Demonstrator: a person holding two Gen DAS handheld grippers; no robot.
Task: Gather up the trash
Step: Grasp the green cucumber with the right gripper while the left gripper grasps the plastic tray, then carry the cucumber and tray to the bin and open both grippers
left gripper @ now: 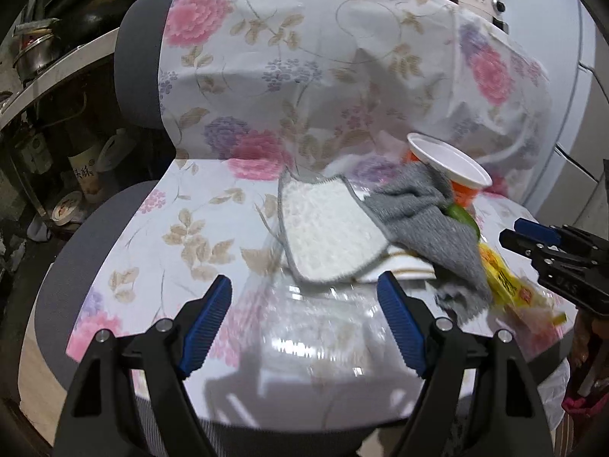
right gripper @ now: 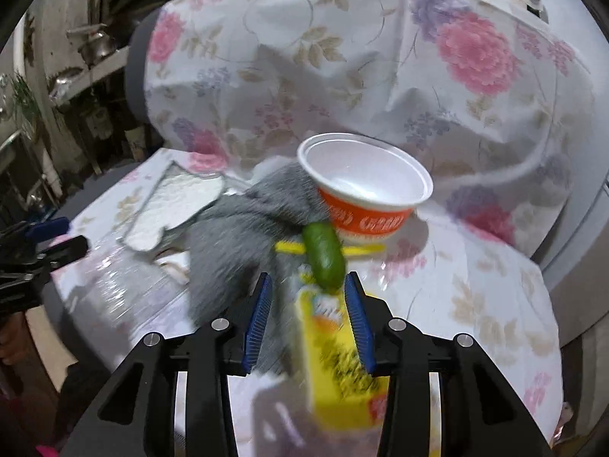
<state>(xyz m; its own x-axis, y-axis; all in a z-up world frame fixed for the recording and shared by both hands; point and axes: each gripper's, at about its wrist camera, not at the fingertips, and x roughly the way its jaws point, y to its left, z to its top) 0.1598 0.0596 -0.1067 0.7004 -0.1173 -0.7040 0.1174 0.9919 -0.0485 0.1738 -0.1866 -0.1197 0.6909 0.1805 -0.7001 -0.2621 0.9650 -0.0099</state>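
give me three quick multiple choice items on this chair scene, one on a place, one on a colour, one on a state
1. Where does the yellow wrapper lie?
A. between the right tongs
B. inside the cup
C. on the floor

2. What colour is the outside of the cup?
A. blue
B. orange
C. black

3. How does the cup stand?
A. upside down
B. crushed flat
C. tilted, its mouth open

Answers: 1 A, the blue pads flank the wrapper. 2 B, an orange band shows under the white rim. 3 C, the white inside is visible and the rim slants.
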